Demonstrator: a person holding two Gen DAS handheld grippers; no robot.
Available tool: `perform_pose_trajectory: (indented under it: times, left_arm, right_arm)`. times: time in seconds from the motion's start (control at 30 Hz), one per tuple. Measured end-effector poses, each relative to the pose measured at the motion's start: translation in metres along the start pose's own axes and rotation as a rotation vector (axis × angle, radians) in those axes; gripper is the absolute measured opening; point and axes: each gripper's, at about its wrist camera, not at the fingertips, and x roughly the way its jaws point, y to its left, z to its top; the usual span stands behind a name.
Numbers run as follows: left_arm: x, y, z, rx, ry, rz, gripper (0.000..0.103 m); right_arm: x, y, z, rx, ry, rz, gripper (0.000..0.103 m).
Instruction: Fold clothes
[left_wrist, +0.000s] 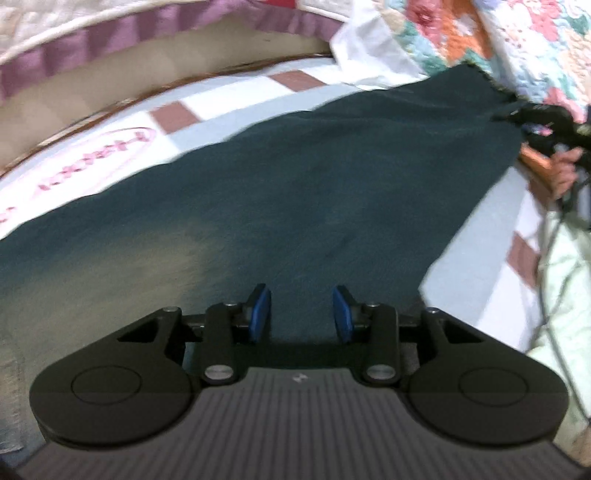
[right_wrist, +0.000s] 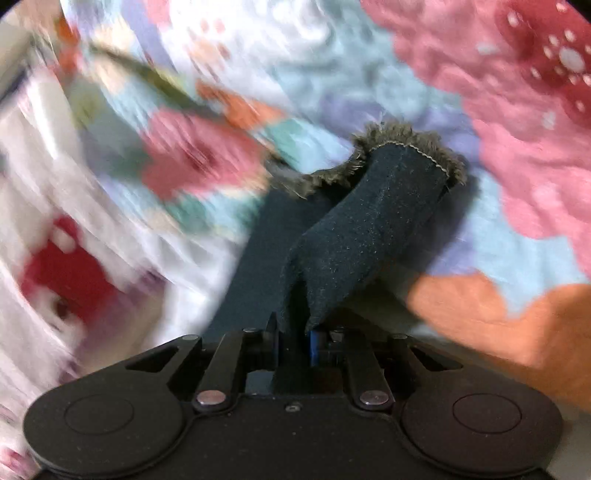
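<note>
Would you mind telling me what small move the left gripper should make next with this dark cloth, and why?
Probably ease the left gripper down and close it on the near edge of the dark teal cloth. Its blue pads stand apart with nothing between them, while the right gripper is already clamped on the fringed corner. A second grip would likely let both carry the fold.

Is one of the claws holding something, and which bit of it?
Yes. The right claw is pinching the dark green cloth near its fringed end. The left claw is open above the cloth, holding nothing.
</note>
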Motion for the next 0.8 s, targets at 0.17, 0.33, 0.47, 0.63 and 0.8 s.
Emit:
perform_pose_trajectory:
  times: [0.17,0.33,0.47,0.63,0.8]
  left_arm:
    - [-0.026,0.033,-0.015,-0.079,-0.031,0.075,0.037]
    - [-0.064,0.069,-0.035,-0.185,-0.077,0.140,0.038]
    - [-0.078,0.069,-0.054,-0.119,-0.092,0.195,0.042]
    - [-0.108,0.090,-0.074,-0.147,-0.163,0.223,0.042]
    - [-0.147,0.132,-0.096,-0.282,-0.255,0.324,0.048]
  right_arm:
    - [-0.011,0.048,-0.001,-0.169,-0.027,0.074,0.017]
    - [-0.037,0.107,-0.025,-0.264,0.001,0.184,0.017]
    - [-0.046,0.155,-0.059,-0.352,0.036,0.230,0.017]
    - [-0.047,0.217,-0.111,-0.282,0.064,0.348,0.017]
    - [-0.059,0.319,-0.197,-0.462,0.221,0.582,0.017]
